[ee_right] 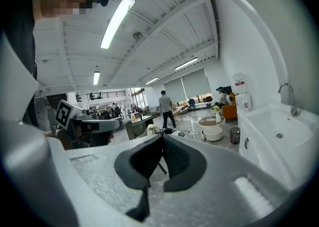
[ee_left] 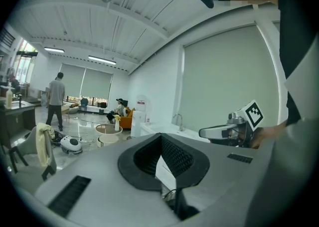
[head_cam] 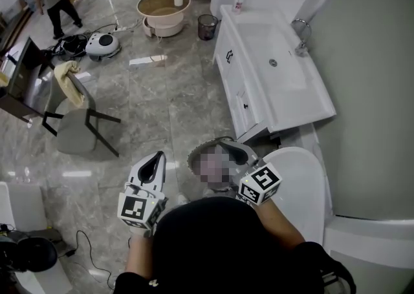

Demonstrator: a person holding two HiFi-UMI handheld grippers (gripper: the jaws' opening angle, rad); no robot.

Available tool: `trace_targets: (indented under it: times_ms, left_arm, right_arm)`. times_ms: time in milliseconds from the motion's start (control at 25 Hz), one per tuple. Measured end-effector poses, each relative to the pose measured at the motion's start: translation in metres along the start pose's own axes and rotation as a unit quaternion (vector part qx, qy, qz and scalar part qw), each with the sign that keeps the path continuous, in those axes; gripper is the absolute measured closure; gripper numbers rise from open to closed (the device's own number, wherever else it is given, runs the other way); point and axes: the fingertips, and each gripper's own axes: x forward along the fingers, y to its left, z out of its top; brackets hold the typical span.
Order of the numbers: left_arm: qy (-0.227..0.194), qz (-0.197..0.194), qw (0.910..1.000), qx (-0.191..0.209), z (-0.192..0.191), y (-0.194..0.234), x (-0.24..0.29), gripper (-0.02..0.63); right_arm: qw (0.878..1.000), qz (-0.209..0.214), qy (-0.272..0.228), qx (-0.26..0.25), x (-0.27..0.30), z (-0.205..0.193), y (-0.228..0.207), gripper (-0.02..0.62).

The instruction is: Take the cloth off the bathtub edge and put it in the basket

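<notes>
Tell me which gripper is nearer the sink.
Right. The right gripper is just short of the sink's near end; the left gripper is farther left, over the floor.

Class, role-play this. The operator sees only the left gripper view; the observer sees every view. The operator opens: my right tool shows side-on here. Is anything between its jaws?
Observer: No. The right tool is shut, with nothing between its jaws.
Operator: I can see a faucet but not what lies below it. Is anything in the basin?
Observer: The sink basin is bare; only its drain shows.
</notes>
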Motion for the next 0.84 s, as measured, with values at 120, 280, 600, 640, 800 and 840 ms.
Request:
trace_targets:
  times_ms: [120,280,600,640,800,840]
  left_arm:
    - [0.001,-0.004,1.0,-0.004,-0.002,-0.002,0.0,0.6]
    - [0.008,-0.004,0.9999,-0.011,-0.003,-0.008,0.003,0.6]
    - [0.01,-0.008,0.9999,-0.001,-0.005,-0.012,0.004,0.6]
    - [0.011,-0.008,0.9999,0.0,-0.005,-0.011,0.004,0.6]
    - [0.012,-0.008,0.9999,-0.001,-0.005,-0.009,0.0,0.6]
    - [0.012,-0.007,0.9999,-0.002,-0.005,-0.009,-0.001,0.6]
  right_arm:
    - [1.0,-0.004,0.001,0.004,-0.002,-0.004,0.0,0.598]
    - [1.0,-0.009,0.001,0.008,-0.007,-0.007,-0.004,0.598]
    - [1.0,-0.02,0.0,0.014,-0.014,-0.009,-0.011,0.598]
    - [1.0,-0.021,0.0,0.014,-0.013,-0.008,-0.01,0.598]
    - [1.0,-0.022,0.003,0.012,-0.012,-0.01,-0.006,0.598]
    - [1.0,-0.022,0.004,0.012,-0.012,-0.01,-0.005,0.598]
